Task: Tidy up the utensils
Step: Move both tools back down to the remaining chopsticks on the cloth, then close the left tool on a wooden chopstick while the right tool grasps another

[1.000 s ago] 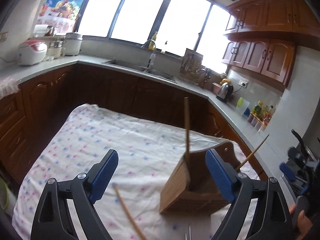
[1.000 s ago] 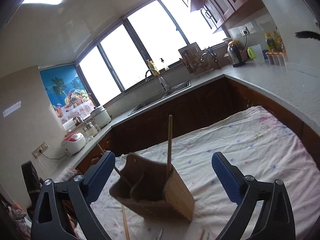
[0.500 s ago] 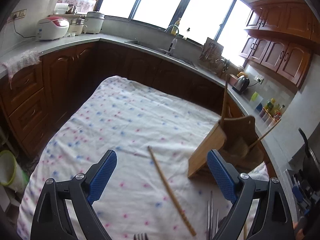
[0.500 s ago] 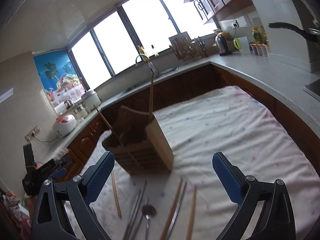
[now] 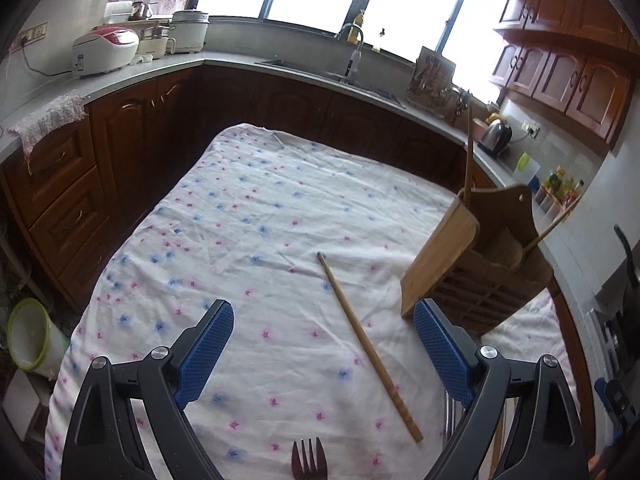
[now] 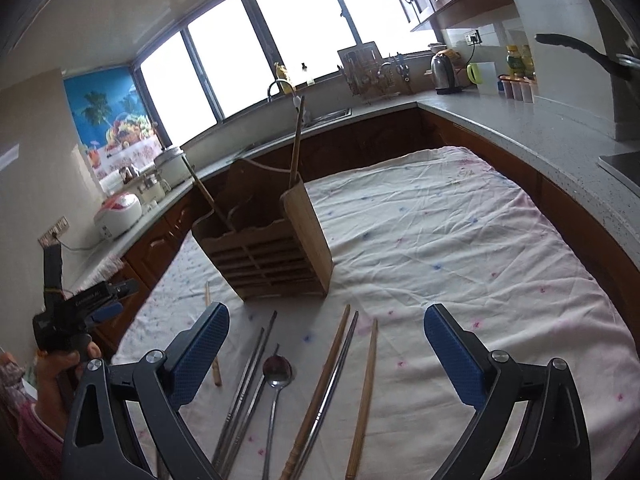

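A wooden utensil holder stands on the flowered tablecloth with two wooden chopsticks upright in it. In the left wrist view a wooden chopstick lies between the fingers and a fork lies at the bottom edge. My left gripper is open and empty above the cloth. In the right wrist view several utensils lie in front of the holder: metal chopsticks, a spoon and wooden chopsticks. My right gripper is open and empty above them.
The table is ringed by dark wooden cabinets and a grey counter with a kettle, rice cookers and a sink. A green-rimmed bin stands on the floor at left.
Both grippers have pulled back and tilted down from the holder. The loose utensils on the cloth have come into view. Both stay open.
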Motion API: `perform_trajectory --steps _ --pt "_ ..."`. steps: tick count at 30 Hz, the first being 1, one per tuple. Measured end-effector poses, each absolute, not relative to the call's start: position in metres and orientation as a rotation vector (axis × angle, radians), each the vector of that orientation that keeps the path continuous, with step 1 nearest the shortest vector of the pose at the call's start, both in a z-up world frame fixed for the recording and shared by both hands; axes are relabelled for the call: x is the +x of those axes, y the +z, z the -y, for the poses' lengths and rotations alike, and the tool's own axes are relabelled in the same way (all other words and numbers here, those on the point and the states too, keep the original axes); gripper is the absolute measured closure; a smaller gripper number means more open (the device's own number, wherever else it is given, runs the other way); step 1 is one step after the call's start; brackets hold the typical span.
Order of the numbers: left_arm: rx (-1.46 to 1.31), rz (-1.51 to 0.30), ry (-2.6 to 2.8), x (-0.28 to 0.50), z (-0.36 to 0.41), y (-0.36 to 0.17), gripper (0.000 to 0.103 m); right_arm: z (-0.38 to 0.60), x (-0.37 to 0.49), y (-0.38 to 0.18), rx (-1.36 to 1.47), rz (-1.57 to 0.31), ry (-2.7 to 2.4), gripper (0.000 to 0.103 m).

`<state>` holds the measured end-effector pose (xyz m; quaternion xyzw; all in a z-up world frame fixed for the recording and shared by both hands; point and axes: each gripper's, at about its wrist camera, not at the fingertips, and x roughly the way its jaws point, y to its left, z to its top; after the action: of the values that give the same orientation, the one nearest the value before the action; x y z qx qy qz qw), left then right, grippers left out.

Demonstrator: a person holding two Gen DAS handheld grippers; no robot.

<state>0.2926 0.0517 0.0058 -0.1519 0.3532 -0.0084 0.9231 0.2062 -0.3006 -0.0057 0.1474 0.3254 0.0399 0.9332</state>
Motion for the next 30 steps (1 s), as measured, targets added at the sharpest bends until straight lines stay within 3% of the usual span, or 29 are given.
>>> perform_trajectory --steps 3,5,11,23,27,30 --pt "-0.280 -0.754 -0.020 0.299 -0.045 0.002 0.012 0.294 0.209 -0.013 0.272 -0.698 0.080 0.025" --pt "-0.258 -0.781 -0.022 0.305 -0.040 -0.002 0.014 0.291 0.214 -0.023 0.255 -0.739 0.070 0.043" --pt "-0.214 -0.870 -0.037 0.335 -0.027 -0.018 0.030 0.294 0.231 -0.057 0.254 -0.868 0.042 0.070" --pt "-0.180 -1.013 0.015 0.435 -0.012 -0.062 0.062 0.301 0.250 -0.088 0.252 -0.950 0.031 0.076" --pt "-0.111 -1.033 0.032 0.452 0.000 -0.074 0.064 0.298 0.257 -0.095 0.224 -0.976 0.034 0.078" --pt "-0.051 -1.024 0.014 0.449 0.011 -0.076 0.079 0.296 0.260 -0.101 0.199 -0.991 0.028 0.084"
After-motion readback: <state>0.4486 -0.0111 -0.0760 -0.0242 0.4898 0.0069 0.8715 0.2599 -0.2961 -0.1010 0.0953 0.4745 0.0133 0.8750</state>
